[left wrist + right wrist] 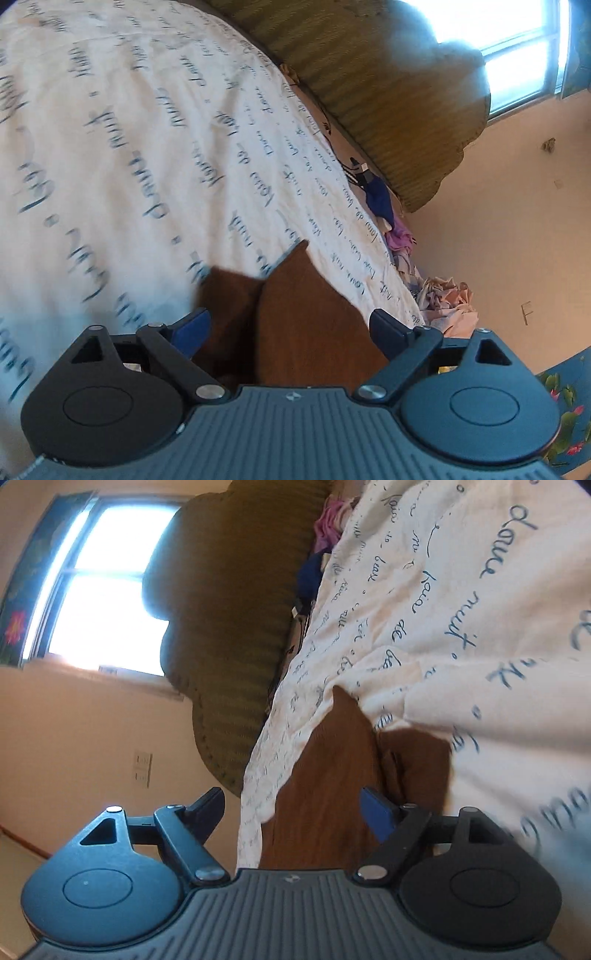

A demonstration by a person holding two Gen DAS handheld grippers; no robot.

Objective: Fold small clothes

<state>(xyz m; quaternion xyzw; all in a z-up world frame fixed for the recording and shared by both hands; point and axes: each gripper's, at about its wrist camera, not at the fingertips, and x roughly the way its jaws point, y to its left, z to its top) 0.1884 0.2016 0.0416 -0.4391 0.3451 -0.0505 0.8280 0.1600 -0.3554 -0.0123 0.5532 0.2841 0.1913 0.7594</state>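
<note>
the brown garment (pixel 306 317) is lying on the script-printed bedspread (pixel 129 155), reaching between the spread-apart fingers of the left gripper (pixel 291 326) and right gripper (pixel 295 808), both seemingly placed at its near edge to pinch for a fold.

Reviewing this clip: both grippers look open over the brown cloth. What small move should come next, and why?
Probably close the left gripper on the brown garment: its fingers straddle the cloth, spread apart. The right gripper is equally open over it on the printed bedsheet.
</note>
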